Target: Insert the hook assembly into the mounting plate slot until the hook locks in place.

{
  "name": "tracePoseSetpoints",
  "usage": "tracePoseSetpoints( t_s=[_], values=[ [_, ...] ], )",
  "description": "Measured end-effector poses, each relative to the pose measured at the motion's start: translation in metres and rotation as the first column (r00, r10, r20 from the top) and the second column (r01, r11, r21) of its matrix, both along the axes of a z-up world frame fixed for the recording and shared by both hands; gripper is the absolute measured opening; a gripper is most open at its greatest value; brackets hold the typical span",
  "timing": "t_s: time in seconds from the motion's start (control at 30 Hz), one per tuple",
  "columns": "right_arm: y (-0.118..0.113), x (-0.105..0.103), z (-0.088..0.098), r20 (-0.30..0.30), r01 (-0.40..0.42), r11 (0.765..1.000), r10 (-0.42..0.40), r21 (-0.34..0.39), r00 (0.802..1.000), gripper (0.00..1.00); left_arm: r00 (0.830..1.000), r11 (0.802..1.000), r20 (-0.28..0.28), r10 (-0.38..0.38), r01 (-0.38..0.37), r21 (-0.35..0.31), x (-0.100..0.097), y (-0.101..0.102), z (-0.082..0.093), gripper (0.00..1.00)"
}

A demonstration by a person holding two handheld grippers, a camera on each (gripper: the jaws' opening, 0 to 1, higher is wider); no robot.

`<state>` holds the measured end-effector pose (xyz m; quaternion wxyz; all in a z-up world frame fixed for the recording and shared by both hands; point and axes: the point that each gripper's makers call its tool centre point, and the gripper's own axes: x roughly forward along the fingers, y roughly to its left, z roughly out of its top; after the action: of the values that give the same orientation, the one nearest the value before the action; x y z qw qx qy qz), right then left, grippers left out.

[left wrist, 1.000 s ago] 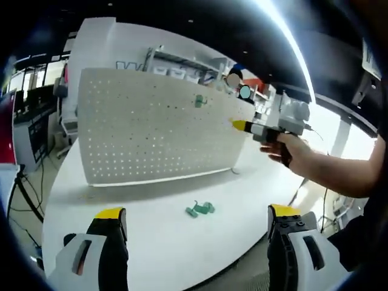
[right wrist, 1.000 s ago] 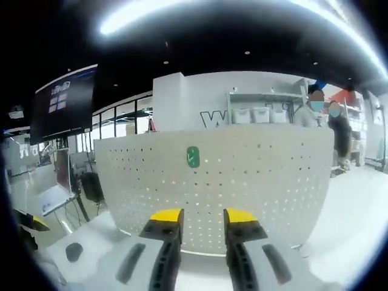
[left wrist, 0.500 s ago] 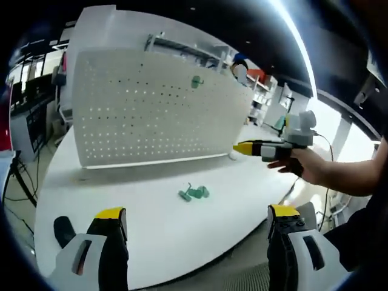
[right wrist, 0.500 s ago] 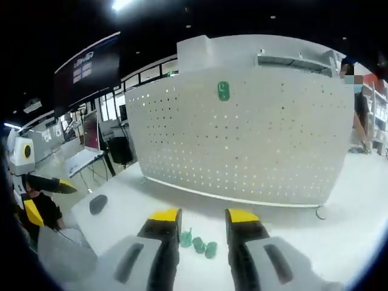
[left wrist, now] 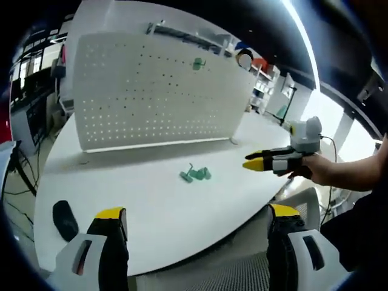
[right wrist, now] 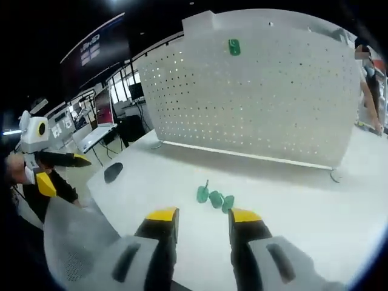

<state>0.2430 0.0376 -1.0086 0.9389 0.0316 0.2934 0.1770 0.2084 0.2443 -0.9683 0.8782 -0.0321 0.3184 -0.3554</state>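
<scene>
As both grippers hang above the near edge of a round white table, the small green hook assembly lies loose on the tabletop, well short of the upright perforated white board that serves as the mounting plate. One green hook is already seated high on that board. The right gripper, seen in the right gripper view, points at the loose piece with its yellow-tipped jaws parted a little and nothing between them; the left gripper stands released, jaws wide apart and empty, well back from the piece. A dark oval object lies near the table's left edge.

The assembly looks like light, rigid moulded plastic, smooth enough to skid on the table under a glancing touch. A grip across its rounded body, leaving the thin prong free to enter the slot, seems the soundest hold, and modest pressure should do.
</scene>
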Motion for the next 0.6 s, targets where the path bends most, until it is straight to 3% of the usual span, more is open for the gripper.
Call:
tracePoseSetpoints(
  t_s=[0.33,0.47,0.6],
  values=[
    [0.006,-0.025,-0.021,-0.111,-0.062,0.998,0.063,0.013,0.992,0.31,1.000,1.000,-0.026,-0.001,0.002,0.029,0.002,0.010,-0.011,0.97],
    [0.013,-0.040,-0.031,-0.196,-0.124,0.992,0.128,0.031,0.972,0.30,1.000,0.999,-0.028,0.003,-0.002,0.044,0.001,0.012,-0.014,0.98],
    [0.019,-0.042,-0.035,-0.249,-0.150,0.986,0.162,0.066,0.955,0.28,0.999,0.999,-0.037,0.007,-0.005,0.044,0.002,0.014,-0.017,0.97]
  ],
)
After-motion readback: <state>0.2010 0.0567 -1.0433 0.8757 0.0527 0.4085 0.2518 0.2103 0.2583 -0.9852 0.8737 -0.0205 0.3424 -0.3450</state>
